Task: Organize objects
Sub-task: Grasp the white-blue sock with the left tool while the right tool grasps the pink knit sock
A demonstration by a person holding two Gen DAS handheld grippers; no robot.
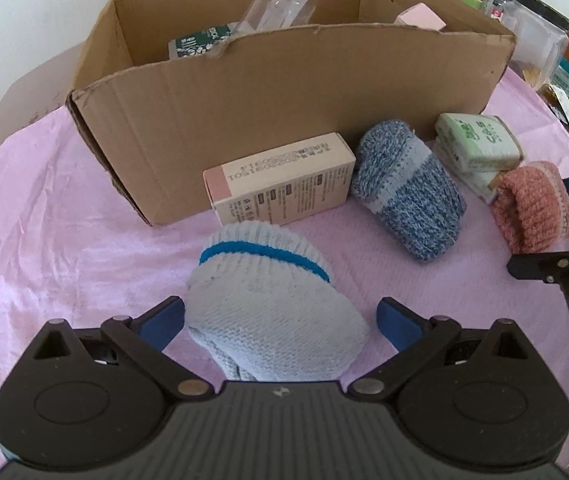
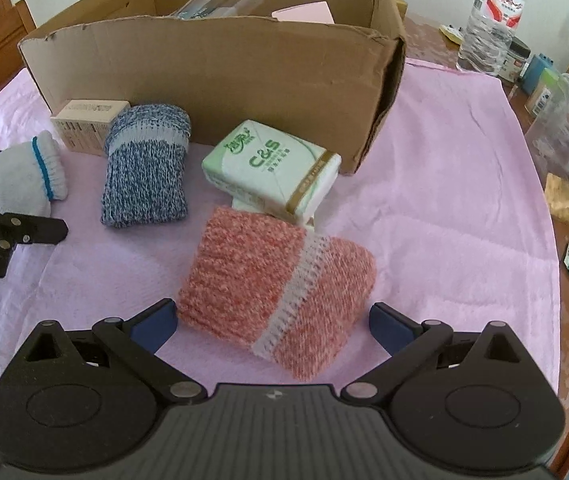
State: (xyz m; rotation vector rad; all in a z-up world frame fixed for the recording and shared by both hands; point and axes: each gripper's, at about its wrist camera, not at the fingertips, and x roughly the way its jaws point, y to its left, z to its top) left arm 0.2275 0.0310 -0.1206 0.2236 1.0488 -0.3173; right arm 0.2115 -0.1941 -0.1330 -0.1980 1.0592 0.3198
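1. Setting. A cardboard box (image 1: 284, 120) stands open at the back of a desk covered with a pink cloth (image 1: 64, 208). The task appears to be moving loose items into this box.

2. Already stowed. Inside the box are a clear plastic container (image 1: 280, 0), a dark green packet (image 1: 200, 40) and a pink item (image 1: 424, 18). Judged from these, part of the sorting is done.

3. Left to do. Five groups lie on the cloth in front of the box: a white sock roll with a blue band (image 1: 272, 304), a small carton (image 1: 280, 180) touching the box wall, a blue knitted sock roll (image 1: 408, 192) just beside the carton, stacked tissue packs (image 2: 272, 168), and a pink knitted sock roll (image 2: 280, 292) touching the tissue stack.

4. Left gripper (image 1: 280, 320). Its jaws are spread on either side of the white sock roll; the near pad seems to touch the fabric, the far pad stands clear. Nothing is pinched yet.

5. Right gripper (image 2: 270, 320). Its jaws are likewise spread around the pink knitted sock roll, with a gap on the right.

6. Progress. The task is probably near its middle: both grippers are set for a grasp, and no desk item has been lifted.
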